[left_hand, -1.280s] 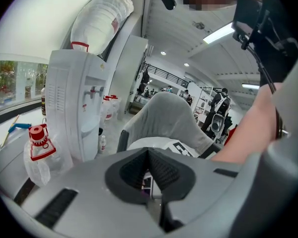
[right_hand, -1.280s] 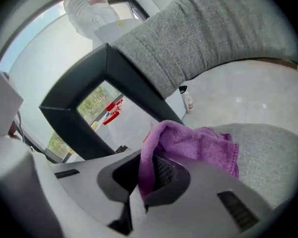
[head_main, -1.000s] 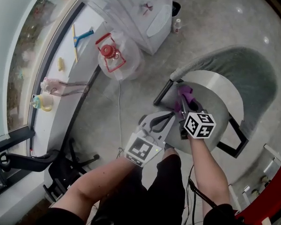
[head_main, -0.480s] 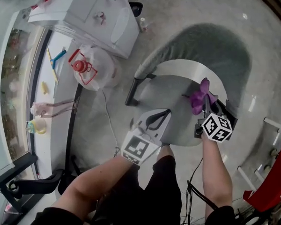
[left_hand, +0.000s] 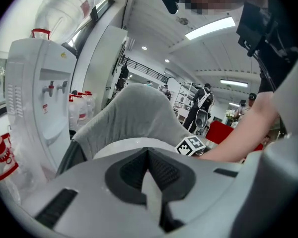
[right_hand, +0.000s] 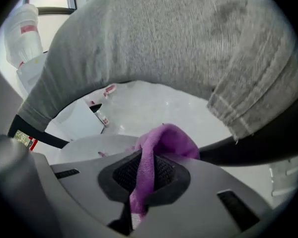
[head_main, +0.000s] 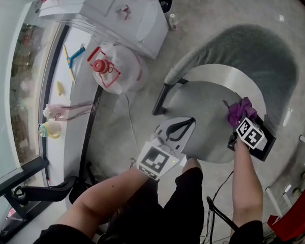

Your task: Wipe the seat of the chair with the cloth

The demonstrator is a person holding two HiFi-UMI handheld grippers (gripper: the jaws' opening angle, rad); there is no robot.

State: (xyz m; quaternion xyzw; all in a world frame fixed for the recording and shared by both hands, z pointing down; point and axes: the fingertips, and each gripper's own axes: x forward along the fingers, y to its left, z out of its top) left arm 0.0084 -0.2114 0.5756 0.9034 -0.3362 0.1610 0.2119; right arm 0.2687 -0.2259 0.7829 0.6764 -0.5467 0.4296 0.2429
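The chair has a round pale seat point(head_main: 208, 118) and a curved grey fabric back point(head_main: 254, 47). A purple cloth point(head_main: 240, 111) lies bunched on the seat's right side, near the black arm rail, with my right gripper point(head_main: 239, 122) shut on it. In the right gripper view the cloth point(right_hand: 154, 152) is pinched between the jaws, the grey chair back point(right_hand: 164, 38) arching above. My left gripper point(head_main: 180, 127) hovers at the seat's near left edge, shut and holding nothing. The left gripper view has the jaws point(left_hand: 148, 171) closed together, with the grey back point(left_hand: 134, 118) beyond.
A white water dispenser point(head_main: 119, 11) stands at the far left, a large clear water bottle with a red cap point(head_main: 109, 67) beside it. A windowsill point(head_main: 61, 100) with small items runs along the left. A thin cable point(head_main: 129, 121) crosses the grey floor. People stand in the far background.
My right gripper has dragged the purple cloth from the seat's left side across to its right side. The left gripper stays near the seat's front left edge.
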